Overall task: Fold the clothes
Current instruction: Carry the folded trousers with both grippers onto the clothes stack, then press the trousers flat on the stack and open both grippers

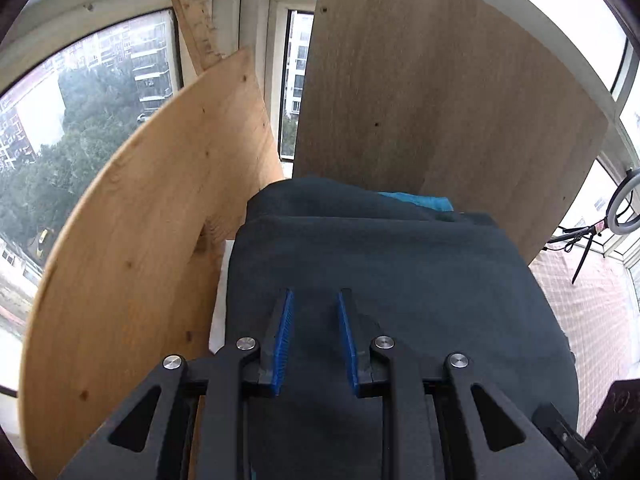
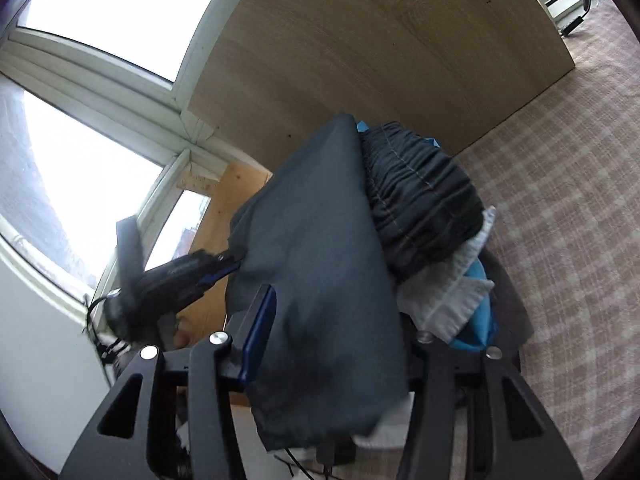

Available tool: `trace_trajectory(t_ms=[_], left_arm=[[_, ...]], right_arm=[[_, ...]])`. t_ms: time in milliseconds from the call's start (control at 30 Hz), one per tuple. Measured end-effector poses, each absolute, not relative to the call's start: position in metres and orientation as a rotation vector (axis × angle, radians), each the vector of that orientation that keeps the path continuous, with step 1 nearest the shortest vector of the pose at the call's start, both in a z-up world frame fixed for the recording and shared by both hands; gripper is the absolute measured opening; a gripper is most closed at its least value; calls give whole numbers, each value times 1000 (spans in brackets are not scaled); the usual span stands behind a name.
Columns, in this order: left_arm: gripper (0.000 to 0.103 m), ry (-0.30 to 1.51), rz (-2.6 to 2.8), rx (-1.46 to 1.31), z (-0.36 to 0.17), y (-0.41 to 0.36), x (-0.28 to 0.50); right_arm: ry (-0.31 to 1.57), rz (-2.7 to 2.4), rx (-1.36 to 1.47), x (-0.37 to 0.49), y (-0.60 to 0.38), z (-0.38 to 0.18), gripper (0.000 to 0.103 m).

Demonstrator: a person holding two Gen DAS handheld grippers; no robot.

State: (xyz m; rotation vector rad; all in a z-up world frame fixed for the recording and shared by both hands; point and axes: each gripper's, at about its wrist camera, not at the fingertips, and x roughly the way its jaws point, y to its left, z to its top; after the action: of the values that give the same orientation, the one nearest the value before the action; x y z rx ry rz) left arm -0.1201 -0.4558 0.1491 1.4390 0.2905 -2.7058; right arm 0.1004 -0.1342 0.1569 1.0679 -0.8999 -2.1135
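Observation:
A dark grey folded garment point(image 1: 380, 280) lies on top of a pile of clothes. My left gripper point(image 1: 316, 294) hovers over its near part, its blue pads point(image 1: 285, 332) apart with only the cloth's flat surface behind the gap. In the right wrist view the same garment point(image 2: 320, 280) drapes across my right gripper point(image 2: 336, 292). Its left pad point(image 2: 260, 332) stands just off the cloth's edge and its right finger is hidden under the cloth. The left gripper point(image 2: 230, 264) reaches to the garment's left edge.
Below the garment the pile holds a dark garment with a gathered waistband point(image 2: 424, 200), a white knit point(image 2: 444, 292) and a blue cloth point(image 2: 480, 320). Wooden boards point(image 1: 440, 92) point(image 1: 168, 208) lean against the windows. Checked cloth point(image 2: 560, 200) covers the surface. A ring light point(image 1: 624, 208) stands at the right.

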Motion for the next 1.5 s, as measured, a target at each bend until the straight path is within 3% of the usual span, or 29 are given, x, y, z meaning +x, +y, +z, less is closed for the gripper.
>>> trace_trajectory(t_ms=[200,300,400,500,533,600,700,767,800,900,1033,1133,1300,1500], left_arm=[[21,290,-2709,1441,132,-458,-147],[21,277,-2706,1448,130,-457,-159],[21,235,-2706,1451,127,-448,-165],[21,249,-2696,1457,119,-450,-175],[22,268,-2684,1462,116,-453,-179],[19,312,-2659,1458,123,-461,-179],[17,300,-2714,1324,162,-465,-151],[22,308,-2760,1221,183,-464,-109],[29,316,-2783,1170,193,-464,-88],[41,470,-2833,1038,196,-467,-12],[41,608,-2800,1083,160,-460,52],[42,634,-2762,1125,135,-453,77],[48,696,-2684,1177,104,-455,89],[48,680,-2673,1191,92,-453,82]], right_arm=[[-595,-2120,978,143,-97,208,46],[-434,-2177,848,122,-109,250,46],[-256,-2154,871,72,-151,251,45],[-155,-2145,1113,31,-187,196,31],[-95,-2157,1166,28,-194,180,19],[-19,-2179,1203,29,-199,164,16],[-37,-2149,1174,35,-193,184,20],[-35,-2130,1116,36,-195,206,21],[-31,-2125,1078,36,-197,219,22],[15,-2084,979,29,-216,253,37],[212,-1997,932,1,-281,276,43],[366,-1898,944,-23,-336,275,53],[609,-1788,975,-54,-404,253,54],[676,-1546,1025,-74,-434,239,54]])
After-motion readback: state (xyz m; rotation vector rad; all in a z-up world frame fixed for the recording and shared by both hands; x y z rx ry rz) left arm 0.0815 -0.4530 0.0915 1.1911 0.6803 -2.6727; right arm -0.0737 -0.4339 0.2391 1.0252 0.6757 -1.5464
